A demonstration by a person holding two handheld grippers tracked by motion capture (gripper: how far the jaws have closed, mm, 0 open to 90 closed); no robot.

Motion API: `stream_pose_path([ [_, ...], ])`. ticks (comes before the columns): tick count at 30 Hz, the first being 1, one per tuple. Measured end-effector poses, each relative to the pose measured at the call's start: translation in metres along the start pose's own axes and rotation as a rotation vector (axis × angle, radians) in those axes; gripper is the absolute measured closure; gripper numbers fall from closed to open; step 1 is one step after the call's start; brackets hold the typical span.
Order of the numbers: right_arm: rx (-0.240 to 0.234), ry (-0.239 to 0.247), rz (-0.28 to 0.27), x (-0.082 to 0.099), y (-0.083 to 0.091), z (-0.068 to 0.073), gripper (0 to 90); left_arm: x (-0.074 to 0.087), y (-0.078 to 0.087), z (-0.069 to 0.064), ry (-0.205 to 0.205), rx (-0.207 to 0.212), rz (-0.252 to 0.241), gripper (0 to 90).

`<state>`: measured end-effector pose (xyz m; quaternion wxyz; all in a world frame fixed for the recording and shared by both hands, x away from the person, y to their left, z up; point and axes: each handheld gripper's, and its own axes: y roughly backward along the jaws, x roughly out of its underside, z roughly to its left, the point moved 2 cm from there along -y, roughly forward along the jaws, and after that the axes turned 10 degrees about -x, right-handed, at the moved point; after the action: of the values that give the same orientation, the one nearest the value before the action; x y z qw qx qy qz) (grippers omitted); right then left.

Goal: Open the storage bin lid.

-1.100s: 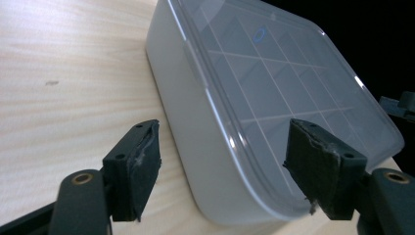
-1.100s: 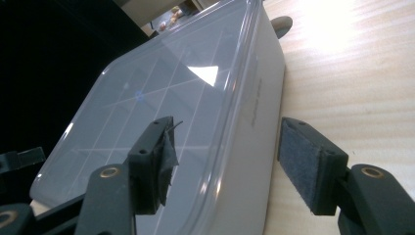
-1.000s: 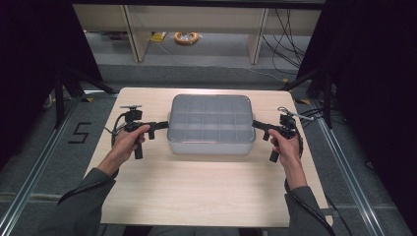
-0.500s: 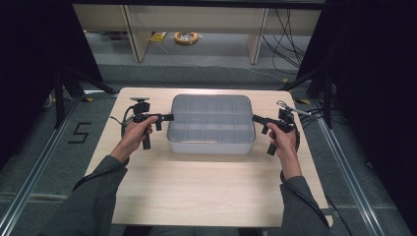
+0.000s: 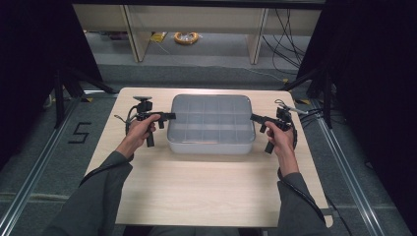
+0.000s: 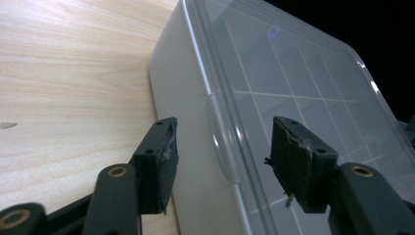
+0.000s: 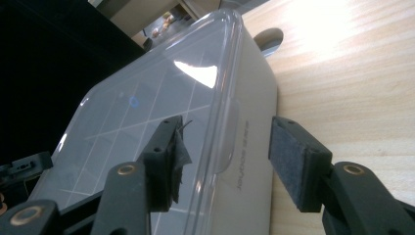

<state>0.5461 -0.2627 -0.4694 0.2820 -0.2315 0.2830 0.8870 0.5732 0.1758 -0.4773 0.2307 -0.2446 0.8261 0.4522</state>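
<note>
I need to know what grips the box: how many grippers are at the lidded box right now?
2. The left gripper straddles the lid tab at the lidded box's left end, the right gripper the tab at its right end. Both have been closing; pads not yet pressing.

A light wooden table (image 5: 206, 191) is standing on grey carpeted floor (image 5: 206, 73). Pale shelving legs (image 5: 133, 34) are rising behind it, with a yellow coil (image 5: 187, 37) lying beneath. Black cables (image 5: 287, 29) are trailing at right. Darkness is flanking both sides, and a number five marking (image 5: 78, 132) is showing at left.
</note>
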Motion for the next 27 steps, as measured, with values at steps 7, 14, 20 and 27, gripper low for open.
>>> stream_pose_path([
  [7,0.001,0.01,0.019,0.0,-0.006,-0.003,51.6,0.0,-0.002,-0.009,-0.029,-0.003,-0.002,51.2],
  [14,-0.011,0.016,0.022,0.003,-0.014,0.003,56.5,0.0,-0.001,-0.01,-0.046,-0.016,-0.008,53.0],
  [20,-0.003,0.004,-0.016,0.003,-0.007,0.008,57.8,0.001,0.001,-0.013,-0.006,-0.026,-0.022,53.8],
  [27,-0.034,0.008,-0.053,0.006,0.002,0.02,61.9,-0.001,0.012,-0.013,0.031,0.006,-0.064,56.3],
])
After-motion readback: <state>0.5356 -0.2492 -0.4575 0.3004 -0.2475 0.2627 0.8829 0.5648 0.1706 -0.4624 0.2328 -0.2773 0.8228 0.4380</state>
